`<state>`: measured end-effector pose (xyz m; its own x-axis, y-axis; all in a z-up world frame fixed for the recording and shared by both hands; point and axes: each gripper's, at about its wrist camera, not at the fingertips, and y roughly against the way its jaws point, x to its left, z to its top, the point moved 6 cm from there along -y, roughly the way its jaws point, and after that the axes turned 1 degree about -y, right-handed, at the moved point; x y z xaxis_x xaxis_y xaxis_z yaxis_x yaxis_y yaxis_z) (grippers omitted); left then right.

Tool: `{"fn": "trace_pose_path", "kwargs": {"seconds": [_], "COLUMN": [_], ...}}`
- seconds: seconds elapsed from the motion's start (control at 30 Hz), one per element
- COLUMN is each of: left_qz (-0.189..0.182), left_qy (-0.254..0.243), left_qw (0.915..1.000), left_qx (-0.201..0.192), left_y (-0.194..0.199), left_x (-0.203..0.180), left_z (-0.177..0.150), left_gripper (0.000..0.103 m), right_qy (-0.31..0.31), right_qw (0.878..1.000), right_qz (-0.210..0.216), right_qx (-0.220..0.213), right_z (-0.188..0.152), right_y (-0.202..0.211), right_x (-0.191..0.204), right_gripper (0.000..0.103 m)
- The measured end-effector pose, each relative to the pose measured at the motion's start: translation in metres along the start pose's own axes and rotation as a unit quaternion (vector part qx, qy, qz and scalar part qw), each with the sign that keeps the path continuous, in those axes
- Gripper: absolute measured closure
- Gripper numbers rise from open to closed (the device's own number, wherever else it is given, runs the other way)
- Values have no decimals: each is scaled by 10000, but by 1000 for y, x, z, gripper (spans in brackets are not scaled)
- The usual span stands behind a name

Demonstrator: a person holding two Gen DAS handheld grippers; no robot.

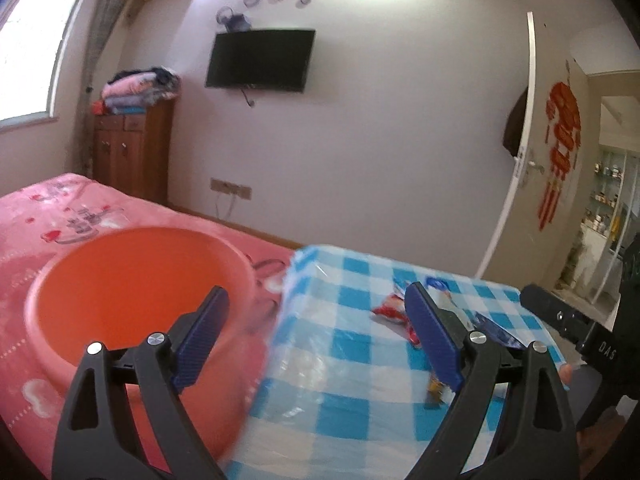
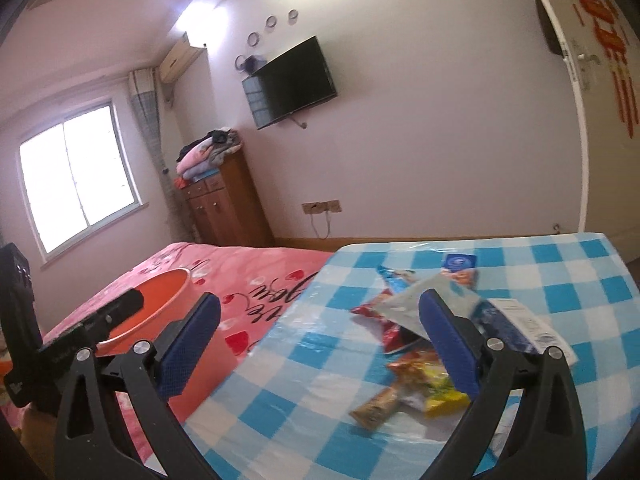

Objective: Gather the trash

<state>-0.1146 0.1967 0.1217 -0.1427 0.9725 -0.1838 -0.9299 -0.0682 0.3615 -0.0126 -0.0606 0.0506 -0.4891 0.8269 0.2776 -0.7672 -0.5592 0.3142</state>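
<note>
While both the left gripper (image 1: 316, 336) and right gripper (image 2: 320, 344) gape wide and empty, wrappers (image 2: 404, 360) lie on the checked worktop (image 2: 560, 280), basin (image 1: 132, 280) at nine o'clock.

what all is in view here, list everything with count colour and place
basin: one, orange, on the pink bedspread left of the table
bedspread: one, pink with hearts, on the bed
tablecloth: one, blue and white check, over the table
wrappers: a loose pile, red, yellow, silver, blue, on the tablecloth
TV: one, black, on the wall
cabinet: one, brown wood, by the window, folded clothes on top
door: one, white, open, red decoration on it
left gripper: black with blue pads, open, empty
right gripper: same colours, open, empty
</note>
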Motion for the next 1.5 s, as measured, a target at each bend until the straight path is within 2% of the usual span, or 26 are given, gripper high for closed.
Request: {"fn": "trace_pose_path", "kwargs": {"seconds": [0.3,0.63,1.13,1.33,1.5], "left_qz": [-443,-681,-689,-631,-669], "left_qy": [-46,-231,-475,-441,-450], "left_qw": [9986,9960,9903,9876,9853], "left_qx": [296,523,1106,1368,1504], "left_y": [-13,-24,-46,-57,-71], "left_x": [-34,-64,-97,-106,-122], "left_z": [-24,-39,-67,-73,-71], "left_gripper": [13,13,13,13,13], "right_qy": [22,-65,96,-326,-663], "right_qw": [9998,9997,9991,9986,9960], "right_qz": [-154,-213,-407,-367,-531], "right_qx": [-103,-107,66,205,278], "right_z": [-6,-10,-27,-33,-35], "right_y": [13,18,20,20,21], "right_x": [-20,-40,-67,-97,-128], "right_gripper": [5,5,5,5,5]}}
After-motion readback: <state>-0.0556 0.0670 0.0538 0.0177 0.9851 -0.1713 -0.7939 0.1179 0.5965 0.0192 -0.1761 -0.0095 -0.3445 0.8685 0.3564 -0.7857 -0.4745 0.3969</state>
